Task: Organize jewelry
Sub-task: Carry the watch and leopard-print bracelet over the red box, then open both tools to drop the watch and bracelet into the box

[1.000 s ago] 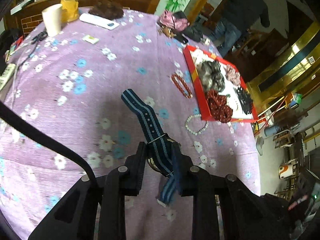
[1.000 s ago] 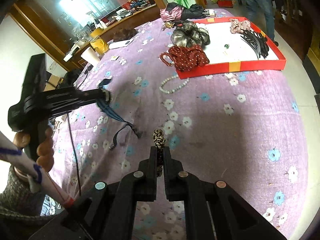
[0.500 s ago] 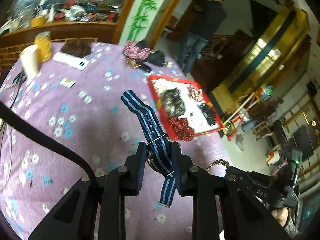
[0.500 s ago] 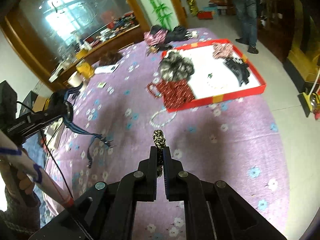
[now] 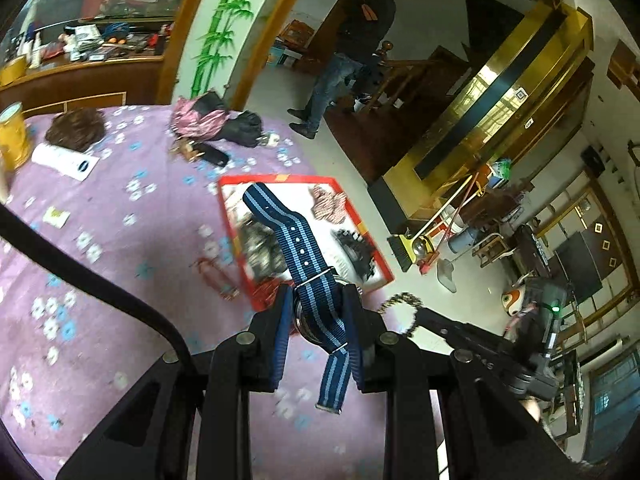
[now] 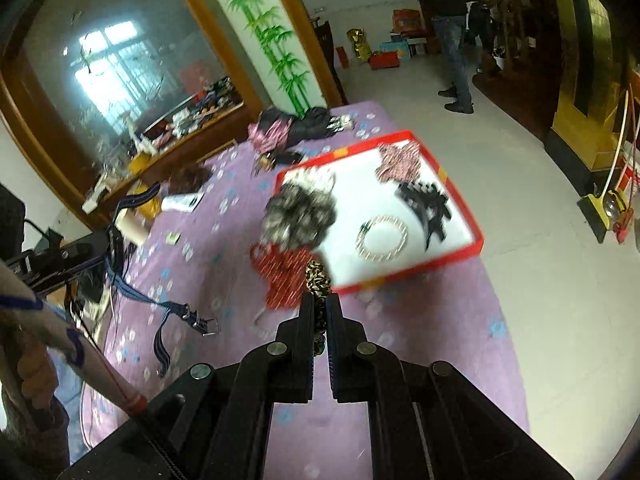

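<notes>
My left gripper is shut on a watch with a blue striped strap, held in the air above the purple flowered tablecloth. The strap's upper end crosses in front of the red tray. My right gripper is shut on a braided cord bracelet, just short of the red tray's near wall. In the right wrist view the left gripper shows at the left with the strap hanging down.
The tray holds a grey scrunchie, a pearl bracelet, a black hair claw and a pink scrunchie. A red scrunchie overhangs its near corner. Bags and a yellow jar lie farther back. A person stands beyond.
Both grippers have risen and swung towards the red tray, each keeping its hold. The tray now sits near the middle of both views.
</notes>
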`<state>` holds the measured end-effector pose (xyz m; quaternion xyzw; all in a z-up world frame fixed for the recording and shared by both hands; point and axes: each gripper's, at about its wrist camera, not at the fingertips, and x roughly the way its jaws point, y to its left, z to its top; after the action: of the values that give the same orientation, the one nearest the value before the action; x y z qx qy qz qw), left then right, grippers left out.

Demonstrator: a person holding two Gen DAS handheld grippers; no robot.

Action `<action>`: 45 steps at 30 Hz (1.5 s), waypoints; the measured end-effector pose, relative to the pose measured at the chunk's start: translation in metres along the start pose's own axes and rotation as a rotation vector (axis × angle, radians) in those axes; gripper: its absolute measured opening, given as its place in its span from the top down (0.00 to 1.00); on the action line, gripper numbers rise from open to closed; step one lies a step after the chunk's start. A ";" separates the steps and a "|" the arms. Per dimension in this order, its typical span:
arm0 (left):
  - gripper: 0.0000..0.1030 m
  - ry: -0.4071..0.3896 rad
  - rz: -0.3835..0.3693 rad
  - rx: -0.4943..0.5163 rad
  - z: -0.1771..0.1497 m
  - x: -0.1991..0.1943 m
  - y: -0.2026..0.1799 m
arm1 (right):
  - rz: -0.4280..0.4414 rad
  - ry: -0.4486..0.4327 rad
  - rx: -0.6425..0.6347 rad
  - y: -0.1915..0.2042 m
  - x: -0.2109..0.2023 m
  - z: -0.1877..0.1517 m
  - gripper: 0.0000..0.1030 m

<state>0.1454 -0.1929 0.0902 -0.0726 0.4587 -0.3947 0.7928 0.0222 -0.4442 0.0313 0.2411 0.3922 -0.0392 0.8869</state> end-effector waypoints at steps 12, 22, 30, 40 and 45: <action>0.77 0.042 -0.021 -0.008 0.063 0.126 -0.053 | 0.129 0.004 0.125 -0.081 0.047 0.065 0.94; 0.77 0.140 0.195 -0.001 0.084 0.234 -0.026 | 0.195 0.127 0.143 -0.093 0.107 0.047 0.94; 0.75 0.177 0.314 0.012 0.101 0.271 0.005 | 0.237 0.188 0.064 -0.058 0.139 0.038 0.95; 0.67 0.118 0.203 -0.010 0.096 0.221 0.000 | 0.107 0.229 -0.018 -0.035 0.157 0.028 0.89; 0.58 0.052 0.215 -0.011 0.071 0.156 -0.006 | 0.035 0.190 -0.046 -0.027 0.136 0.026 0.61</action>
<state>0.2398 -0.3227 0.0292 -0.0172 0.4864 -0.3064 0.8181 0.1270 -0.4641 -0.0617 0.2301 0.4711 0.0081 0.8515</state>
